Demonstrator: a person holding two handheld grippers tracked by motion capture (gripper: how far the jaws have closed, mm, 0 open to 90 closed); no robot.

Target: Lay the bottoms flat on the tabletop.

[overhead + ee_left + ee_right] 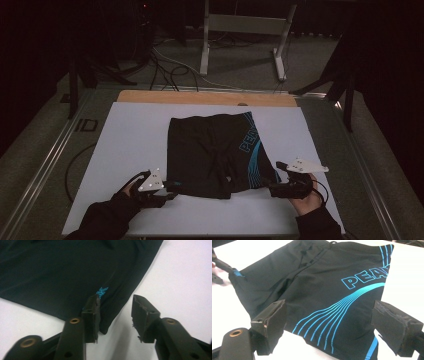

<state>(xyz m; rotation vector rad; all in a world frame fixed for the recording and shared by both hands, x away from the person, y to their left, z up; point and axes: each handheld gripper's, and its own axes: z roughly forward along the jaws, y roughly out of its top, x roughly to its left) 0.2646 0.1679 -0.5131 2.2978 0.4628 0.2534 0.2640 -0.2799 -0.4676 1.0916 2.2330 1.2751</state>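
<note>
We're looking down on a pair of black shorts (212,152) spread flat in the middle of the white tabletop (130,135), waistband at the far side, leg hems toward us. The fabric is dark and smooth, with thin turquoise lines sweeping across one leg and outlined turquoise lettering above them; a tiny turquoise logo sits at the other leg's hem. Our left gripper (115,315) is at that hem corner: its fingers (91,315) stand apart, one over the cloth edge, the other over bare tabletop, nothing pinched between them. Our right gripper (327,322) is at the striped leg's hem, its fingers (395,327) spread wide with the striped cloth lying between them, unclamped.
</note>
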